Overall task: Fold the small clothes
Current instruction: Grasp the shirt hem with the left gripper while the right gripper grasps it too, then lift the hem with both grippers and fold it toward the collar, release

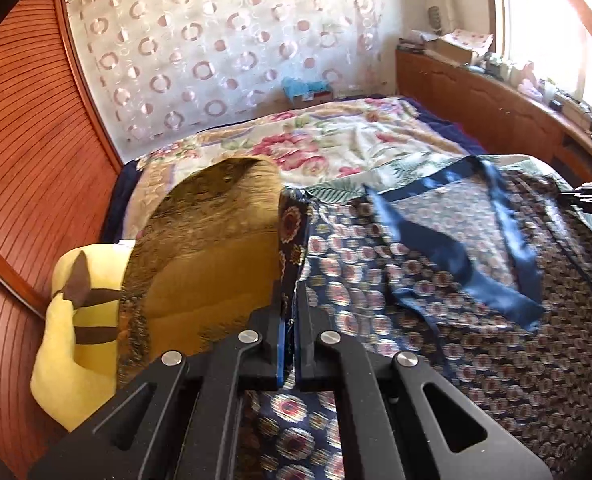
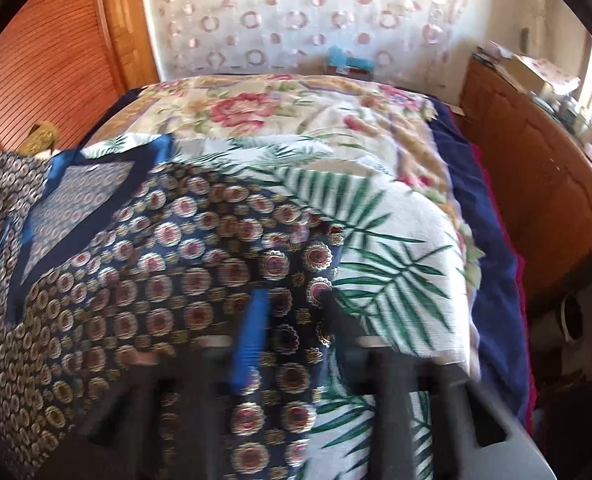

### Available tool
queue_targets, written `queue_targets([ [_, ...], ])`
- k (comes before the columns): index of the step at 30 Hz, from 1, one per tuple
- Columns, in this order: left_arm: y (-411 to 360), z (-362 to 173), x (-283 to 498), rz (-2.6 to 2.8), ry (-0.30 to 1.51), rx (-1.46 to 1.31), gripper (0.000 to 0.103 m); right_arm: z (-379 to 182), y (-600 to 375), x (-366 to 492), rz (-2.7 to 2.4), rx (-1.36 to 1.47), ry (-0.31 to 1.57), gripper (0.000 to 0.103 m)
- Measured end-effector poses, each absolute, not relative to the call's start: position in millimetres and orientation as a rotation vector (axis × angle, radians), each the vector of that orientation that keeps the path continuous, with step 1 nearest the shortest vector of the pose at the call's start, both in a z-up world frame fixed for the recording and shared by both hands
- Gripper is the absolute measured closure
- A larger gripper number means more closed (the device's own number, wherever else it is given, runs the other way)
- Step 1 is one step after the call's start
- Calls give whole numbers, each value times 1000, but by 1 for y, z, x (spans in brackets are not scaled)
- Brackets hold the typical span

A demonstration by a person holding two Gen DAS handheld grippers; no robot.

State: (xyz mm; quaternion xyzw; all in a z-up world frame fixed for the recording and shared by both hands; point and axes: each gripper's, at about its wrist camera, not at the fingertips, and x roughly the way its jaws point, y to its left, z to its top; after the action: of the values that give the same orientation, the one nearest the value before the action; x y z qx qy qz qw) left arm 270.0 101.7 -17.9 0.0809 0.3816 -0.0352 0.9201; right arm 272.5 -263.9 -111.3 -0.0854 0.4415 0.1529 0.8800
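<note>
The left claw [image 1: 289, 316] is clamped on an edge of the navy medallion-print silky garment [image 1: 416, 280], lifting it off the floral-quilted bed [image 1: 336, 140]. The blurred right claw [image 2: 291, 316] has that cloth between its fingers; whether it grips is unclear.

1. A home bedroom: a bed [image 2: 492, 216] under a floral quilt [image 2: 296, 120].
2. Curtain [image 1: 215, 48] with ring pattern, wooden slatted wardrobe [image 1: 27, 140] alongside.
3. Cluttered wooden sideboard [image 1: 496, 108] (by a sunny window), yellow plush toy [image 1: 75, 320].

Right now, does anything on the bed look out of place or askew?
The navy medallion-print garment lies rumpled, its blue satin ties strewn crookedly over it. A yellow plush toy sits at the bed's left edge beside the clothes. No damage or spills visible.
</note>
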Motion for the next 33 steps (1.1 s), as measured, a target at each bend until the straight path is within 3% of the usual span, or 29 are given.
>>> queue_targets([
  [3, 91, -6, 251, -95, 743, 158, 100, -106, -256, 259, 315, -224, 892, 101],
  [15, 85, 49, 108, -119, 530, 112, 100, -21, -271, 113, 317, -159, 564, 102],
  [25, 126, -3, 4, -34, 582, 5, 100, -41, -326, -30, 375, -77, 551, 102],
  [33, 128, -46, -20, 2, 651, -80, 100, -55, -361, -71, 353, -59, 641, 102],
])
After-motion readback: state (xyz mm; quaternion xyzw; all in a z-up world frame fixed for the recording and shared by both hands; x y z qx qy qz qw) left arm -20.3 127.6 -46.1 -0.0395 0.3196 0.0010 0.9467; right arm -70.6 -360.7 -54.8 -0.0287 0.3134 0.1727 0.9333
